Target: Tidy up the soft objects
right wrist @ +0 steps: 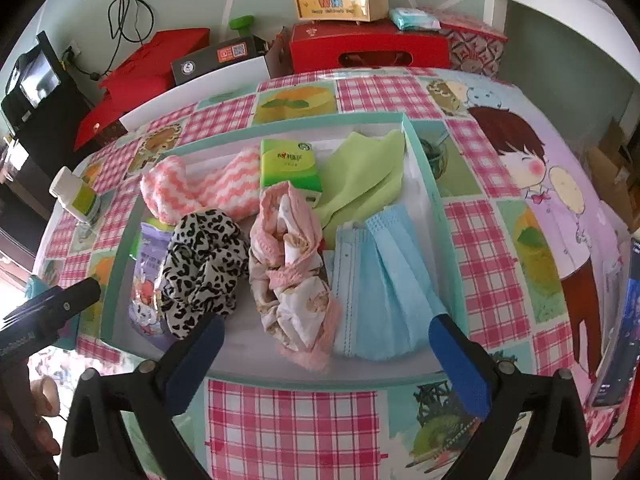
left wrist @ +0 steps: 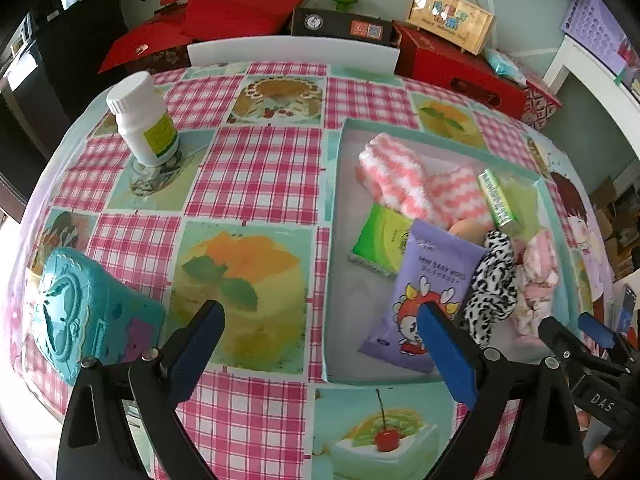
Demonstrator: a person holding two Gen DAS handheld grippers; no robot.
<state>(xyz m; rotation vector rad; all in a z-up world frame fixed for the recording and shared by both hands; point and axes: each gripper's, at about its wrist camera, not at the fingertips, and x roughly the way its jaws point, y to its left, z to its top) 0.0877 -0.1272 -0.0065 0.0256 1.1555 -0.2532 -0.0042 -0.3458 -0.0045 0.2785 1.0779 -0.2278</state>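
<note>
Tablecloth (left wrist: 256, 168) in pink gingham and cake prints covers the table, and at its far left lie the only hard things: a teal embossed case (left wrist: 76, 312) near the front edge and a white pill bottle (left wrist: 142, 120) further back, both well outside the box, probably because they are not soft. The left gripper (left wrist: 320, 320) hangs over the bare cloth just left of the box, jaws spread wide with nothing between them. To its right sits the shallow teal-rimmed box (right wrist: 424, 168), which holds all the soft things. Inside, from the left, lie a purple wipes pack (left wrist: 424, 280), a leopard-print scrunchie (right wrist: 204, 264) leaning on it, a pink-and-white zigzag fluffy sock (right wrist: 200, 188) behind, a green tissue pack (right wrist: 288, 164) propped on the pile, a pink patterned cloth bundle (right wrist: 292, 272) in the middle, a light green cloth (right wrist: 364, 180) toward the back corner, and a blue face mask (right wrist: 384, 280) against the right wall. The right gripper (right wrist: 326, 344) hovers over the box's near rim, jaws also wide apart and empty, the bundle and mask lying just beyond them. With everything soft already gathered in the box, the sorting looks close to finished.
</note>
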